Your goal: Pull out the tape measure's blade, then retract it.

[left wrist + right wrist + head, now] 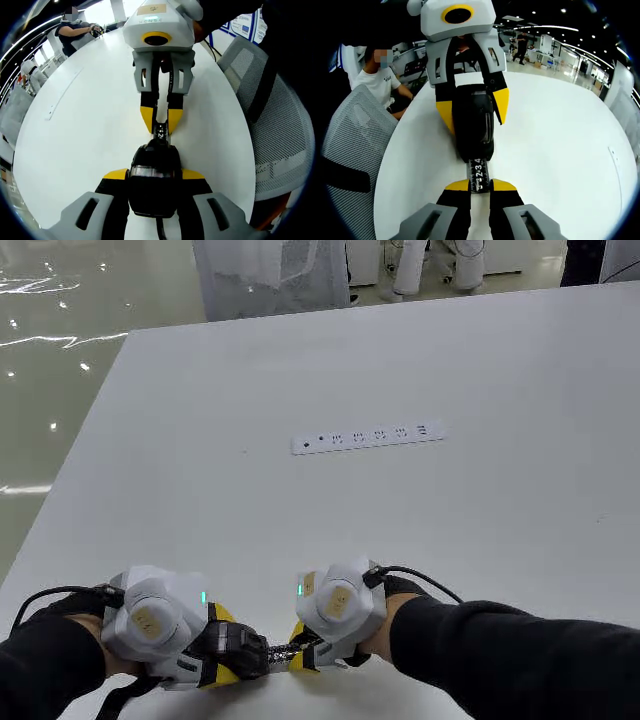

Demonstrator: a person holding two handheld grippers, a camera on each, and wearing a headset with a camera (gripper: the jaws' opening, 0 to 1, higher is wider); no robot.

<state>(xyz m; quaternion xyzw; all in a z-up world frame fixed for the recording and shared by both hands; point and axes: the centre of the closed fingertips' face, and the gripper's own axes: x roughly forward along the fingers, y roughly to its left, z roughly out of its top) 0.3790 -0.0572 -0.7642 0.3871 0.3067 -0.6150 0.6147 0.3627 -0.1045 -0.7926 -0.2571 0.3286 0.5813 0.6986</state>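
Note:
The black tape measure (154, 175) sits between the yellow-tipped jaws of my left gripper (152, 176), which is shut on its case. A short length of blade (478, 175) with printed numbers runs out of the case. My right gripper (479, 186) is shut on the blade's end. In the head view the left gripper (232, 652) and right gripper (300, 650) face each other at the table's near edge, with the tape measure (240, 648) and the short blade (280, 651) between them.
A white power strip (367, 436) lies flat mid-table, well beyond the grippers. The white table (450, 370) stretches wide on all sides. A grey mesh chair (272, 125) stands beside the table. People sit and stand beyond the table.

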